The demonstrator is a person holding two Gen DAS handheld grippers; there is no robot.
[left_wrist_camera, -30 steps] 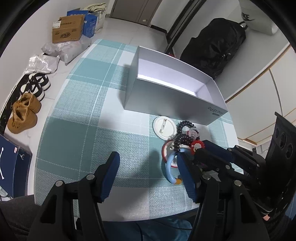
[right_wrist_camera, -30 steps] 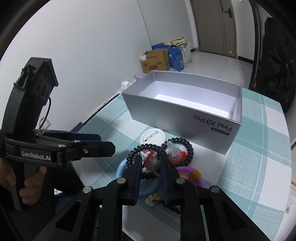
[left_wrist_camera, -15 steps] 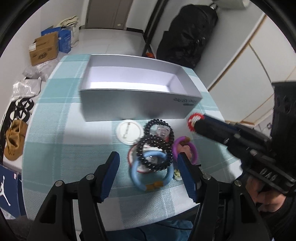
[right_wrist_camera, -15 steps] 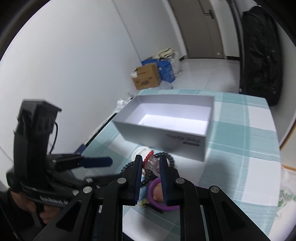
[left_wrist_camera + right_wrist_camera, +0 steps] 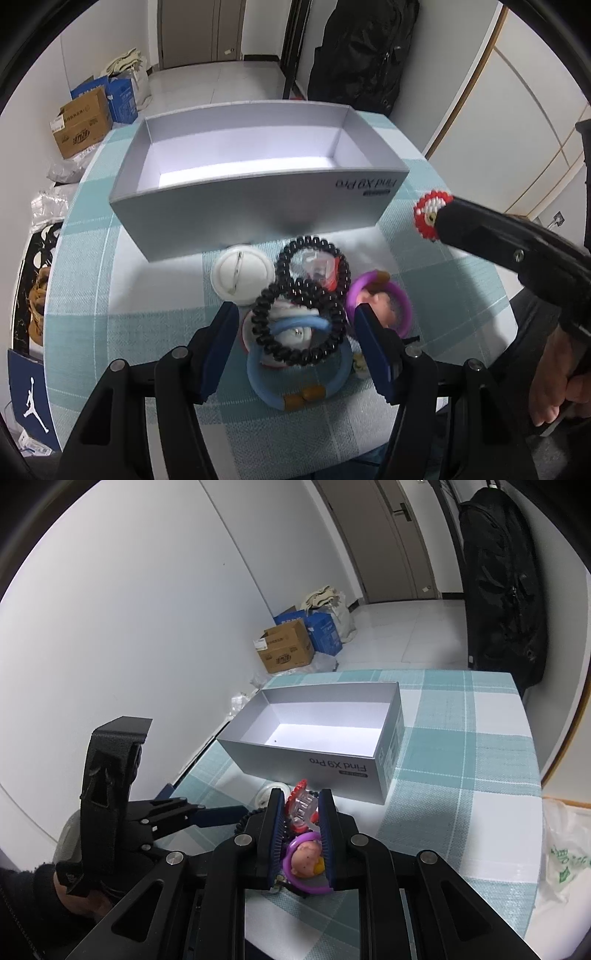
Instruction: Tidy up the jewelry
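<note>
Right gripper (image 5: pixel 301 805) holds a red-and-clear hair clip (image 5: pixel 301 806) pinched between its closed fingers above a purple bracelet (image 5: pixel 306 864) on the checked tablecloth (image 5: pixel 461 760), short of the empty silver box (image 5: pixel 317 738), with the left gripper (image 5: pixel 218 810) at lower left.

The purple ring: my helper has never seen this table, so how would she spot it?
Start at the grey box on the checked tablecloth. In front of it lies a small heap of hair ties; the purple ring is at its right edge. Alone there, it is purple and has a doll's face inside.
</note>
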